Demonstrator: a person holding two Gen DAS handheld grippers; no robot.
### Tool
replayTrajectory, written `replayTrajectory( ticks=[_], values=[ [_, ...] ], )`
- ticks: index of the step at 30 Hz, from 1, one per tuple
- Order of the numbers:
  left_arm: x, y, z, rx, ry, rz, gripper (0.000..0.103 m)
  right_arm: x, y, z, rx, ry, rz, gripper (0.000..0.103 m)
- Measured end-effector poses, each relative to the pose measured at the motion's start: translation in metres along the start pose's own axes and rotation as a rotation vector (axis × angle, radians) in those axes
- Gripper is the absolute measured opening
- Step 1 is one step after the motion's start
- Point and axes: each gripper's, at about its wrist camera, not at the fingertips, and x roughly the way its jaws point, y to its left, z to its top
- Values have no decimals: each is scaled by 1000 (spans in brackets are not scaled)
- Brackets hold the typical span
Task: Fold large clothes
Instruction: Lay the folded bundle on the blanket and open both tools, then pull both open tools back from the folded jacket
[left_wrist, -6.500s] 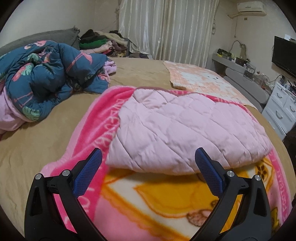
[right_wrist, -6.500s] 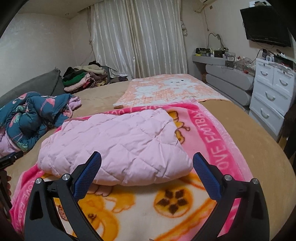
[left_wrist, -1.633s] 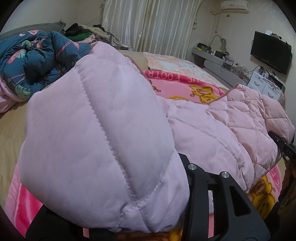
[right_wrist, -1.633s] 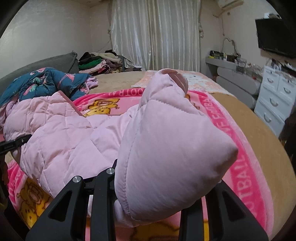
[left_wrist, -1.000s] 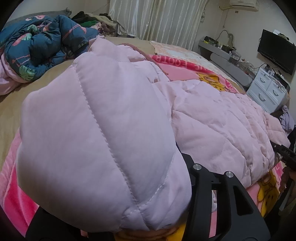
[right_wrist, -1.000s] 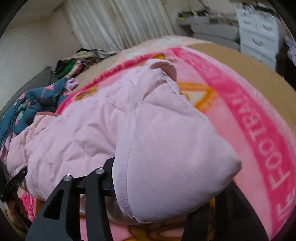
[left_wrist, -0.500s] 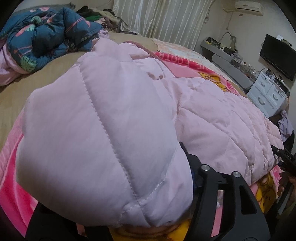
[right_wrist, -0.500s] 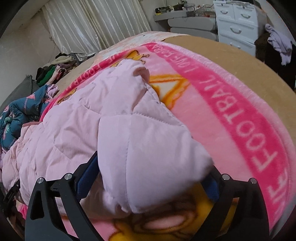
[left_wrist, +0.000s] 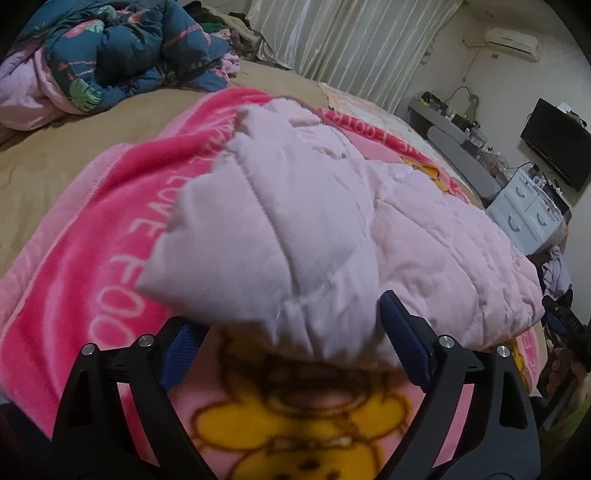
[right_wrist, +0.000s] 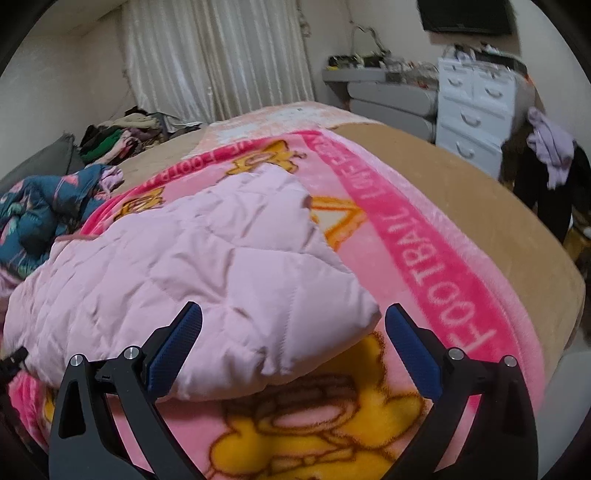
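The left gripper (left_wrist: 291, 339) has its two blue pads spread wide, and its jaws have just been opening. A puffy corner of the pink quilted coat (left_wrist: 332, 221) sits between the pads, and I cannot tell if it touches them, but they do not pinch it. The right gripper (right_wrist: 293, 343) is wide open too, and its jaws have also just been opening. The other corner of the pink quilted coat (right_wrist: 207, 266) pokes in between its pads. The right pad has a clear gap beside it, and the coat lies close against the left pad without being squeezed. The coat lies in a soft, lumpy heap across the bright pink blanket (right_wrist: 436, 258), which has white letters along its edge and yellow cartoon pictures on it. The blanket is spread on top of a big bed with a tan cover (right_wrist: 480, 192). Far off on the bed is a bunched-up dark blue quilt (left_wrist: 122, 51) with pink birds and green leaves on it. Behind the bed hang pale curtains (right_wrist: 218, 59). A white set of drawers (right_wrist: 476, 110) stands by the wall.
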Motion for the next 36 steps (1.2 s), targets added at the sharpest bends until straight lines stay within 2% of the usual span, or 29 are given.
replayTrajectory(
  ticks=[3,4,6,13,18,25,30,36],
  values=[
    [-17,2,-3,-7,-25,19,85,-14,13,-4,-43,-29,18,99],
    [-23,1,-4,-7,-41,25,89,-19,18,-5,-57,-40,32,99],
    [-39,-1,-4,12,-83,42,91,-27,26,-6,-84,-59,48,99],
    [-83,-36,-9,107,-173,18,94,-65,59,-18,-179,-126,138,99],
    [-93,-62,-17,146,-175,-5,94,-98,80,-29,-253,-172,187,99],
    [-94,-88,-34,175,-159,-22,94,-124,96,-47,-291,-176,244,99],
    [-91,-104,-50,201,-157,-10,94,-134,105,-59,-318,-176,254,99],
    [-83,-114,-66,226,-141,-9,94,-130,110,-81,-348,-133,229,99]
  ],
)
